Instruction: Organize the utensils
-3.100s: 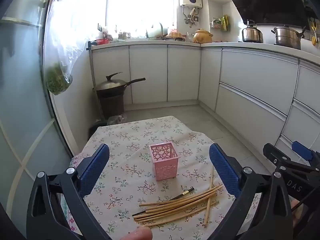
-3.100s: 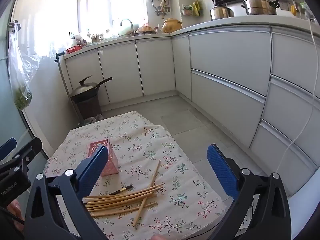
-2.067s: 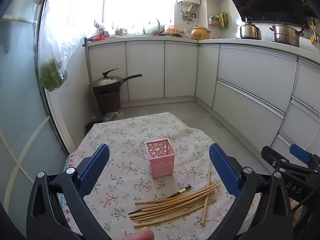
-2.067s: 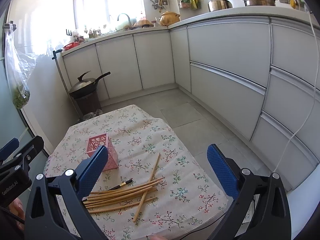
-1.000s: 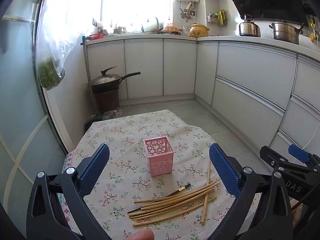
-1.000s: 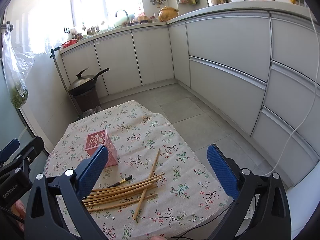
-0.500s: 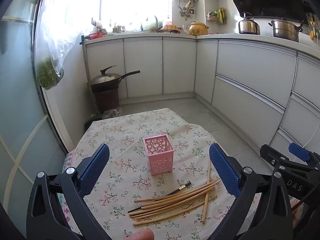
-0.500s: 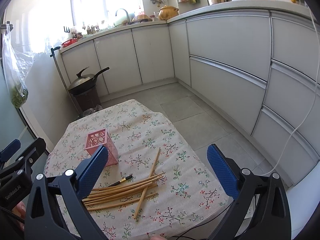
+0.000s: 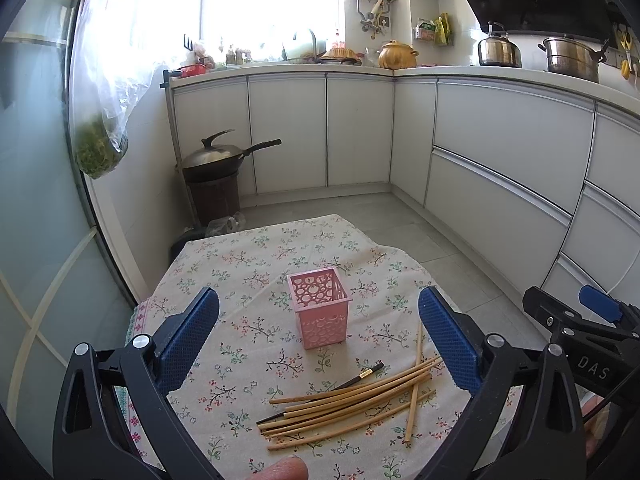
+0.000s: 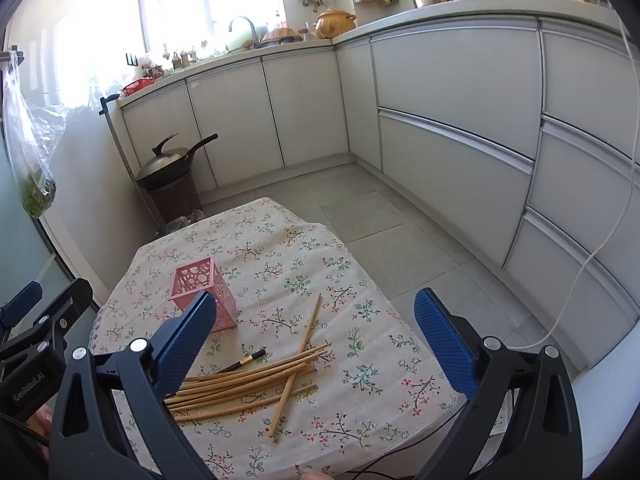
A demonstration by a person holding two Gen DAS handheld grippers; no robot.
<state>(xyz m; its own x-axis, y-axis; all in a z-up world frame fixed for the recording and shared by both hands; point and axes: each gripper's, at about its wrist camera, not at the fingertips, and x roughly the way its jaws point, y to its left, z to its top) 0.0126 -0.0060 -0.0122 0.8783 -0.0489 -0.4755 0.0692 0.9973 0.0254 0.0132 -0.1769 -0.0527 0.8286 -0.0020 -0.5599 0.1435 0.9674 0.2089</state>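
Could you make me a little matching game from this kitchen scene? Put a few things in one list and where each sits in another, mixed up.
Things:
1. pink holder
2. bamboo chopsticks
3. wok
4. kettle

Places:
A. on the counter, up on the right
B. upright in the middle of the floral tablecloth
C. on a dark stand on the floor by the cabinets
D. lying in a loose pile at the near side of the table

Pairs: 1-B, 2-D, 3-C, 4-A
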